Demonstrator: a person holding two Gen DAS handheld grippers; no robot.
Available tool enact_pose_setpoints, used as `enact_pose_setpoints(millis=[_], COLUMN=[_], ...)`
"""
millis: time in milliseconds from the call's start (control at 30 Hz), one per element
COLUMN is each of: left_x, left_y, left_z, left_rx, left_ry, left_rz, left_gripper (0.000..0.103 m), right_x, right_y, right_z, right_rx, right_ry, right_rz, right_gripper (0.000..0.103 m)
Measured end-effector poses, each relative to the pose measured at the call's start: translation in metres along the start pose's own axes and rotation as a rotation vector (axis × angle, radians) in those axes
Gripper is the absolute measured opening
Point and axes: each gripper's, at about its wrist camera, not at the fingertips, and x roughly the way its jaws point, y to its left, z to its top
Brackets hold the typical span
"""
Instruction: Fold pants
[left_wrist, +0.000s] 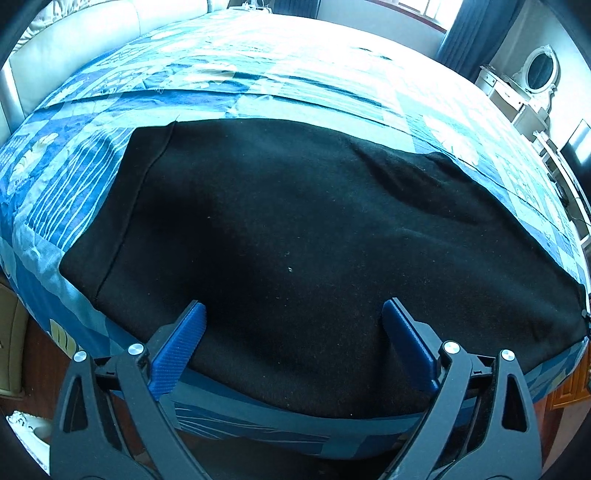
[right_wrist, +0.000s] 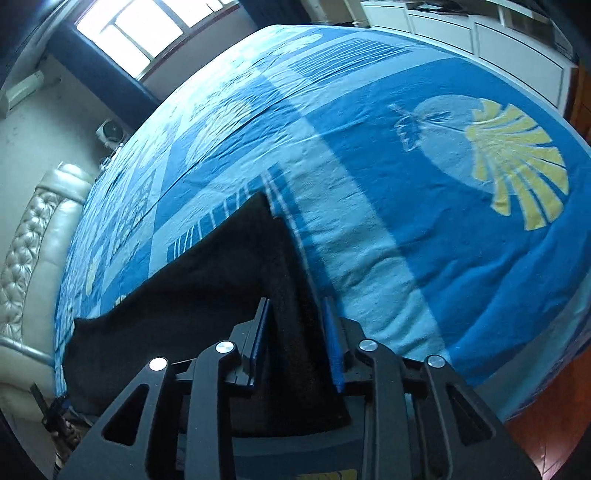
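Two claws over the flat black fleece pants (left_wrist: 295, 221) on the blue patterned bedspread (right_wrist: 406, 184): my left claw (left_wrist: 293, 314) gapes empty, my right claw (right_wrist: 295, 314) loosely straddles the near-right corner, ready to pinch and fold.

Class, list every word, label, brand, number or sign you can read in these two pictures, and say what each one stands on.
None: no readable text in either view.
The blue bedspread carries only patterns: shells, stripes, blocks.
The black pants show no label or print.
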Motion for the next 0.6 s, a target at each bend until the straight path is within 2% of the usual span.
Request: enact_pose_setpoints(millis=[67,200,300,367,400,600], left_x=[-0.004,-0.016,-0.027,-0.029,-0.029,-0.011], left_y=[-0.002,-0.004,-0.008,-0.013,-0.016,-0.019], left_z=[-0.001,-0.001,0.002,0.006,0.007,0.021], left_rx=[0.020,0.032,0.047,0.077,0.090,0.142], left_ry=[-0.007,-0.024,-0.055,-0.071,-0.075,-0.067], left_rz=[-0.004,-0.037,-0.068,-0.084,-0.088,-0.094], left_gripper=[0.095,0.095,0.095,0.095,0.095,0.095], right_x=[-0.009,-0.031,-0.042,-0.040,-0.033,0.044], right_y=[-0.008,0.005,0.040,0.074,0.103,0.276], right_z=[0.000,-0.005,-0.004,-0.002,-0.002,-0.022], right_rx=[0.043,0.021,-0.019,-0.070,-0.114,-0.360], right_ry=[-0.023,-0.067,-0.106,-0.101,-0.086,0.101], right_rz=[-0.015,-0.061,0.012,0.085,0.140,0.416], right_gripper=[0.047,0.048,0.048,0.048,0.052,0.059])
